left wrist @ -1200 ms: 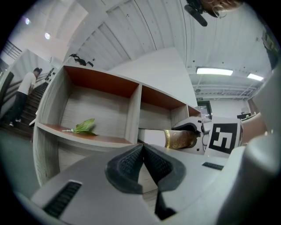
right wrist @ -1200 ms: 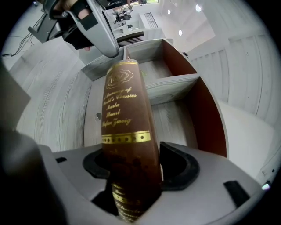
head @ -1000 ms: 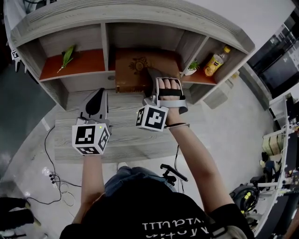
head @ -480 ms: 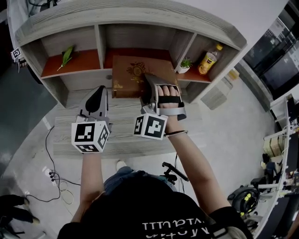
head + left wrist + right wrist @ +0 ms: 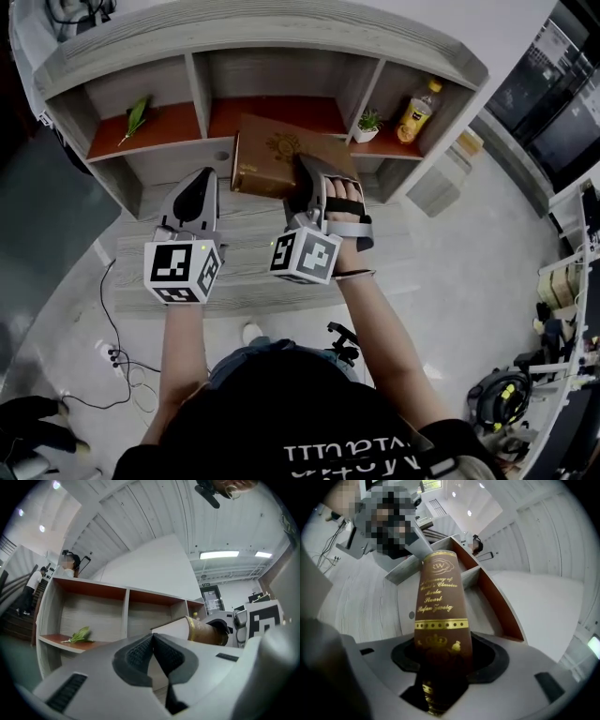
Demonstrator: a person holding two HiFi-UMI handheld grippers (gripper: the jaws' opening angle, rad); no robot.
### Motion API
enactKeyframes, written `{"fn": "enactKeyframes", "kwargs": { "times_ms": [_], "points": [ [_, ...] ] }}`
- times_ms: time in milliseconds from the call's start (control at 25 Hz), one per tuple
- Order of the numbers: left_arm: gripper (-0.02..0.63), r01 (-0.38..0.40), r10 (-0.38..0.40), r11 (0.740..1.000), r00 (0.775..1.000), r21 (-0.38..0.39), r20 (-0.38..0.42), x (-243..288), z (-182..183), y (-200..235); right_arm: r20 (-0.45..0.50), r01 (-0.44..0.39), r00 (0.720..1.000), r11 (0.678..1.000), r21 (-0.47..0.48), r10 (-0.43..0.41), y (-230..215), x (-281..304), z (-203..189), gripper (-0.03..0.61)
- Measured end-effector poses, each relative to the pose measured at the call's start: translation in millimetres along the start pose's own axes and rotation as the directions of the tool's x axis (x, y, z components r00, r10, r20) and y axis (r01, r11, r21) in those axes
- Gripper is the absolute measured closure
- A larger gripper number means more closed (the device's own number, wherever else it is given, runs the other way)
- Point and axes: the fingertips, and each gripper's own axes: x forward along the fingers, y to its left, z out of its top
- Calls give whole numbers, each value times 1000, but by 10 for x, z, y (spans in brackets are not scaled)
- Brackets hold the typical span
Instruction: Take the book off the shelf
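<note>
A brown book with a gold emblem hangs tilted in front of the shelf's middle compartment, over the desk. My right gripper is shut on its spine end; the jaws have just been closing with the book between them. In the right gripper view the gold-lettered spine runs up from between the pads of the right gripper. My left gripper hovers left of the book, apart from it, shut and empty. In the left gripper view the left gripper has its pads together, and the book shows to the right.
A green leaf lies in the left compartment. A small potted plant and a yellow drink bottle stand in the right one. The grey wooden desk lies below the grippers. Cables trail on the floor at left.
My right gripper has drawn the book out of the middle compartment toward the person, and the book now tilts in the air. The left gripper has shifted back a little, still shut.
</note>
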Motion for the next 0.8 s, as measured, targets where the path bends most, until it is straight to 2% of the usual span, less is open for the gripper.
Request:
{"fn": "enactKeyframes", "kwargs": {
  "times_ms": [200, 480, 680, 800],
  "points": [
    [603, 11, -11, 1000, 1000, -4, -4, 35, -15, -43, -42, -28, 999, 990, 140, 34, 71, -51, -102, 339],
    [603, 29, -29, 1000, 999, -6, -13, 64, -64, -108, -95, -62, 991, 953, 295, 94, 181, -120, -314, 341],
    [603, 39, -39, 999, 999, 1, -20, 65, -84, -130, -117, -54, 987, 906, 421, 114, 160, -134, -451, 341],
    [603, 48, -48, 999, 998, 8, -28, 59, -93, -138, -116, -55, 984, 852, 520, 134, 165, -138, -488, 341]
  ]
}}
